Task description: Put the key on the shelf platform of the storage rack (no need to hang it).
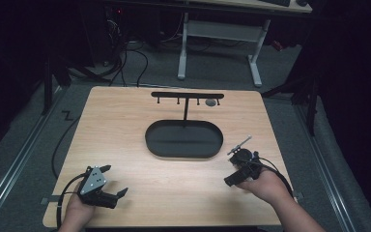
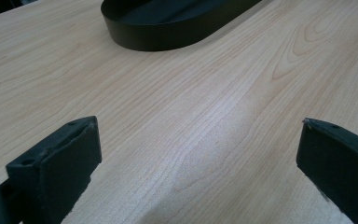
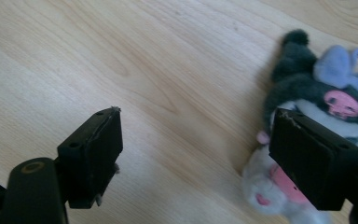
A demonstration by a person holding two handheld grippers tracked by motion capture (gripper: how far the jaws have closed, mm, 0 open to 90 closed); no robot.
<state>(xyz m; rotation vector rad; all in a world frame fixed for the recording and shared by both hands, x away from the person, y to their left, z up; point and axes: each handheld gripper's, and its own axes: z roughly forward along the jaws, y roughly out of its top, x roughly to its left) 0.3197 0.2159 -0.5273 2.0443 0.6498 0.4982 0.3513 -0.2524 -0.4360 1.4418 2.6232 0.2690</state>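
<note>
no readable text or labels

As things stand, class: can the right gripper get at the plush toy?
Probably yes. The right gripper is open just above the table, and the plush toy lies beside one jaw with nothing between them.

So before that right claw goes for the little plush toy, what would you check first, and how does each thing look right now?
1. Right claw open wide enough: ok, its jaws stand well apart.
2. Plush toy centred between the jaws: not ok, it lies off to one side, partly behind one jaw.
3. Toy lying free on the table: ok, nothing rests on it.
4. Left claw out of the way: ok, open over bare wood near the front left corner.
5. Black oval tray free of clutter: ok, it looks empty.
6. Hooks on the black stand free: cannot tell, too small to see.
</note>
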